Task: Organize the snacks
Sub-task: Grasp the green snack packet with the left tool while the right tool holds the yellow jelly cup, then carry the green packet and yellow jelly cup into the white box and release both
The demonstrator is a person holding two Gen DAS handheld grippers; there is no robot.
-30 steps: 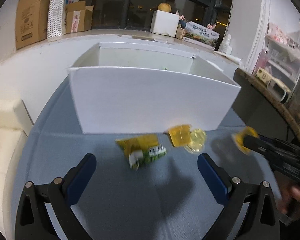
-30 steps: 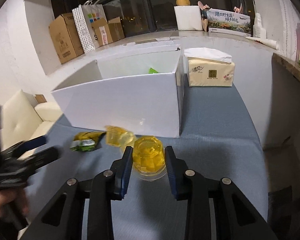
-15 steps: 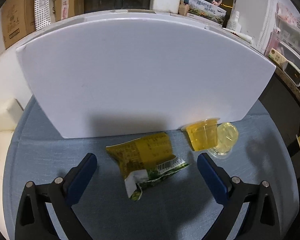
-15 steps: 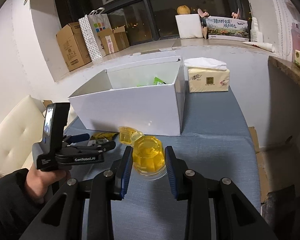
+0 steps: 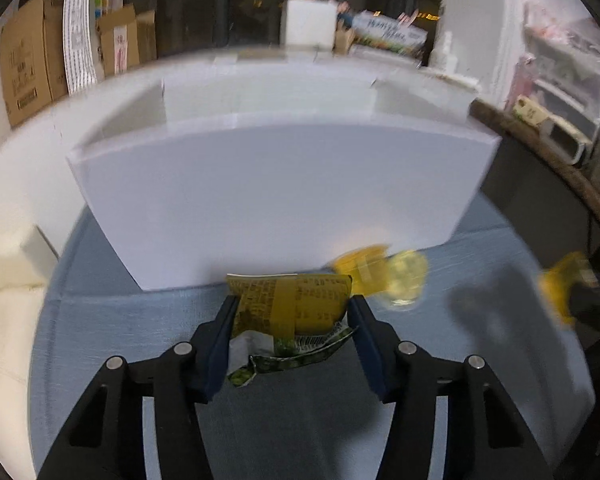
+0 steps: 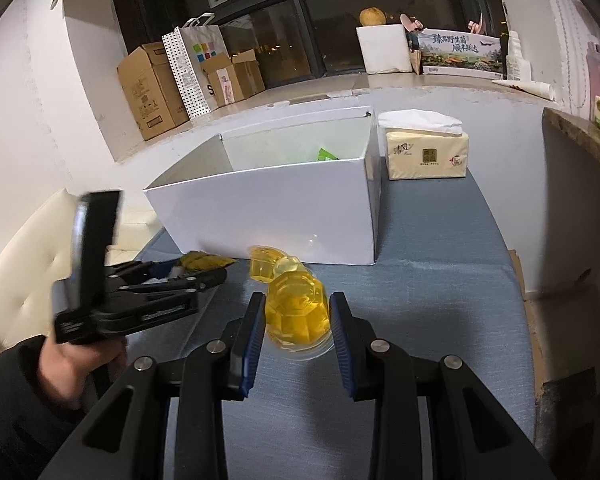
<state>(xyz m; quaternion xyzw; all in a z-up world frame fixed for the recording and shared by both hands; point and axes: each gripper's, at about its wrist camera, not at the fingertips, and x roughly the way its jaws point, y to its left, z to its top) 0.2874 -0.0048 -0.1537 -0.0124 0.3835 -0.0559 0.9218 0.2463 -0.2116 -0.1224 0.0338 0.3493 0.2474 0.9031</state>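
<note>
My left gripper (image 5: 290, 312) is shut on a yellow-green snack packet (image 5: 296, 312), just in front of the white box (image 5: 276, 192). My right gripper (image 6: 296, 312) is shut on a yellow jelly cup (image 6: 298, 312) and holds it above the blue table. Two more jelly cups (image 6: 270, 266) lie on the table against the box's front wall; they also show in the left wrist view (image 5: 384, 272). The left gripper with the packet (image 6: 202, 262) shows in the right wrist view (image 6: 188, 276). A green packet (image 6: 326, 155) lies inside the box.
A tissue pack (image 6: 426, 152) stands to the right of the box. Cardboard boxes (image 6: 152, 88) and a dotted paper bag (image 6: 196, 68) line the window ledge behind. A cream sofa (image 6: 28, 248) is left of the table (image 6: 440, 280).
My left gripper has moved forward onto the snack packet and closed on it. My right gripper still holds the jelly cup, nearly unmoved.
</note>
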